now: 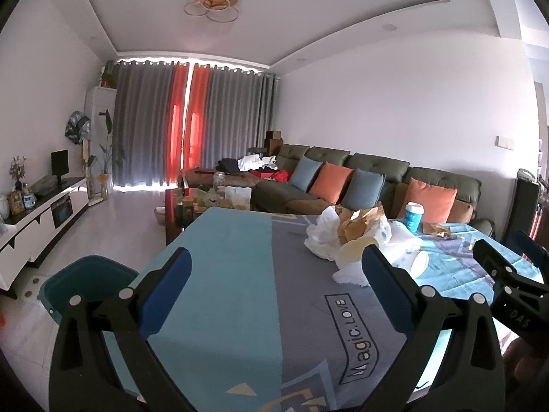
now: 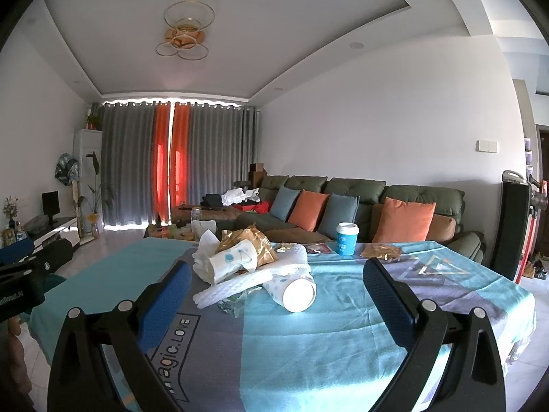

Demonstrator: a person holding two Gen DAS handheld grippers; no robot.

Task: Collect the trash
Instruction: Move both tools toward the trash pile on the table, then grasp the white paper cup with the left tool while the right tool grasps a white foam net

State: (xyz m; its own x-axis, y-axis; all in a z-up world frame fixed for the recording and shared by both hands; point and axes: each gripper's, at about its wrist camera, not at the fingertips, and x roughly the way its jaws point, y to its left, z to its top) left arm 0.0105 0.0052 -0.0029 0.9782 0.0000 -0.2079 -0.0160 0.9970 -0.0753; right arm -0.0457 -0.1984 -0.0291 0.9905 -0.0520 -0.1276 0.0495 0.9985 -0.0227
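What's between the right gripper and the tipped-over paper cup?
Nothing: in the right wrist view, only bare tablecloth lies between the open right gripper and the paper cup.

A trash heap [image 2: 240,264] is lying mid-table [image 2: 343,326] — a tipped cup [image 2: 295,292] is resting just before it, an upright cup [image 2: 346,238] is standing behind and right of it, with a wrapper [image 2: 381,251] lying further right — a sofa [image 2: 360,206] is sitting behind the table.

Dim, bluish room backlit through glowing curtains [image 1: 192,127]; sharp centre, fisheye-bent edges, dark vignetted corners.
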